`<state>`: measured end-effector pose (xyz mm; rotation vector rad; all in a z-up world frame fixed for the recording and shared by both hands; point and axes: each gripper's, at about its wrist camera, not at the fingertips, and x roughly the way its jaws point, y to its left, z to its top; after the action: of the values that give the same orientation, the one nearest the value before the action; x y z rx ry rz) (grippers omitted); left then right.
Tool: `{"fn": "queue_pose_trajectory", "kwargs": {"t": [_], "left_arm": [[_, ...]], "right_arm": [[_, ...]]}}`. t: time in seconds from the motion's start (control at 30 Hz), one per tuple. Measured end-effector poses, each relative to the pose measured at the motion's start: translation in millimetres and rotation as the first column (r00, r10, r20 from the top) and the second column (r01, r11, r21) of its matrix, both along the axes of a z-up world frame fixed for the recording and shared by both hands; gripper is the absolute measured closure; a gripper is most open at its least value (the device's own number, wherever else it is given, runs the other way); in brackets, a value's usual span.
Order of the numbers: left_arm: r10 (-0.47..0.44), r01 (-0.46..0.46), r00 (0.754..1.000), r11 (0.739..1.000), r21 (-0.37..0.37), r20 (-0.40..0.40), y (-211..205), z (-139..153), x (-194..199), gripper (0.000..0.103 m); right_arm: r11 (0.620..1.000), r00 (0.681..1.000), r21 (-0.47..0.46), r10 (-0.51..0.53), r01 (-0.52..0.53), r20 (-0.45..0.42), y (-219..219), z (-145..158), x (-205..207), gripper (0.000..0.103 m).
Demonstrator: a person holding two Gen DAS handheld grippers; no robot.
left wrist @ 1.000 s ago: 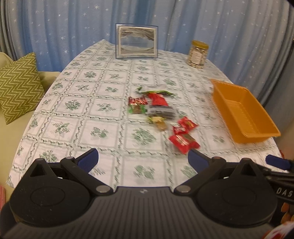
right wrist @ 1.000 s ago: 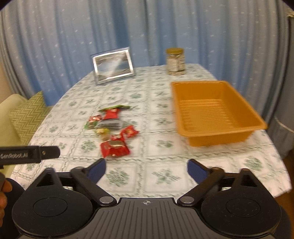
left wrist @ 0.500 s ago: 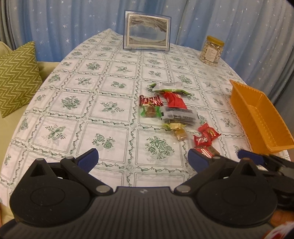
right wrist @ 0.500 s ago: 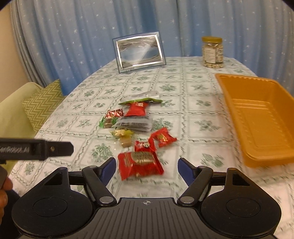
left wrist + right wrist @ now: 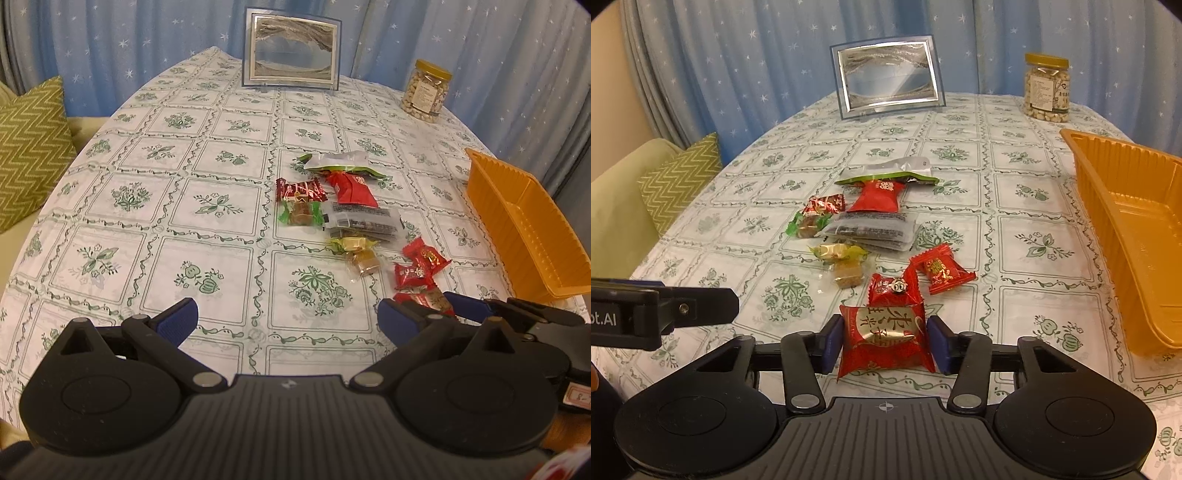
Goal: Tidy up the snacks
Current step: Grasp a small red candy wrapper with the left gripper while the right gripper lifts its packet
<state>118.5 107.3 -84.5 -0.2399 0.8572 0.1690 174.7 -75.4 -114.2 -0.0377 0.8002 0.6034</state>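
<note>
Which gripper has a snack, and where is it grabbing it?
The right gripper is closing on the red-and-gold packet, at its two side edges. The left gripper holds nothing.

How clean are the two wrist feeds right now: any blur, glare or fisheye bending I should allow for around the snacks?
Left wrist view: sharp, warm dim light; the table edge bows strongly and the corners are dark. Right wrist view: also sharp; the red packet between the right tool's closing jaws reads clearly, with gold glints on its foil; the picture frame shows pale glare; the orange tray looks stretched at the edge.
</note>
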Motion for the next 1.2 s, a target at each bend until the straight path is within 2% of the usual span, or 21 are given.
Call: {"fn": "queue_pose_trajectory", "kwargs": {"t": [0.13,0.2,0.3,0.4,0.53,0.6,0.63,0.7,0.83,0.9,0.97,1.03,1.1,1.2], "left_arm": [[-0.033,0.033,0.999,0.999,0.013,0.007,-5,-1,5,0.001],[-0.061,0.061,0.998,0.998,0.018,0.012,-9,-2,9,0.009],[-0.111,0.111,0.993,0.994,0.015,0.030,-19,-5,17,0.013],[-0.197,0.196,0.978,0.980,0.028,0.063,-35,-8,25,0.019],[-0.357,0.345,0.930,0.931,0.121,0.089,-62,-14,41,0.032],[-0.431,0.411,0.899,0.893,0.185,0.085,-73,-17,50,0.047],[-0.468,0.444,0.880,0.870,0.215,0.078,-79,-20,55,0.050],[-0.522,0.494,0.851,0.830,0.258,0.053,-88,-25,64,0.063],[-0.633,0.605,0.774,0.723,0.334,-0.032,-105,-39,77,0.067],[-0.665,0.637,0.745,0.686,0.353,-0.053,-109,-44,79,0.067],[-0.686,0.654,0.726,0.660,0.370,-0.059,-111,-47,80,0.068],[-0.692,0.663,0.719,0.653,0.366,-0.068,-110,-46,81,0.071],[-0.686,0.663,0.724,0.660,0.353,-0.077,-111,-46,81,0.083],[-0.659,0.642,0.747,0.684,0.347,-0.083,-112,-45,78,0.087]], "right_arm": [[0.999,0.999,-0.009,-0.039,0.039,0.017,-10,6,-8,0.059],[0.998,0.997,-0.017,-0.067,0.068,0.027,-18,10,-13,0.059],[0.993,0.993,-0.021,-0.114,0.115,0.028,-32,14,-19,0.059],[0.985,0.985,-0.023,-0.168,0.169,0.031,-46,16,-24,0.059],[0.975,0.975,-0.021,-0.221,0.221,0.027,-65,15,-25,0.059],[0.971,0.971,-0.021,-0.238,0.238,0.021,-71,14,-25,0.059],[0.969,0.969,-0.020,-0.246,0.246,0.019,-74,14,-25,0.059],[0.966,0.966,-0.013,-0.259,0.259,0.012,-79,13,-25,0.059],[0.962,0.962,-0.008,-0.271,0.271,0.006,-85,13,-24,0.059],[0.961,0.961,-0.003,-0.278,0.278,-0.002,-87,12,-23,0.059],[0.959,0.959,0.000,-0.285,0.285,-0.006,-89,11,-23,0.059],[0.957,0.957,0.003,-0.290,0.290,-0.008,-90,11,-23,0.059],[0.956,0.956,0.006,-0.292,0.292,-0.007,-91,12,-23,0.059],[0.955,0.955,0.011,-0.297,0.297,-0.006,-92,13,-23,0.059]]}}
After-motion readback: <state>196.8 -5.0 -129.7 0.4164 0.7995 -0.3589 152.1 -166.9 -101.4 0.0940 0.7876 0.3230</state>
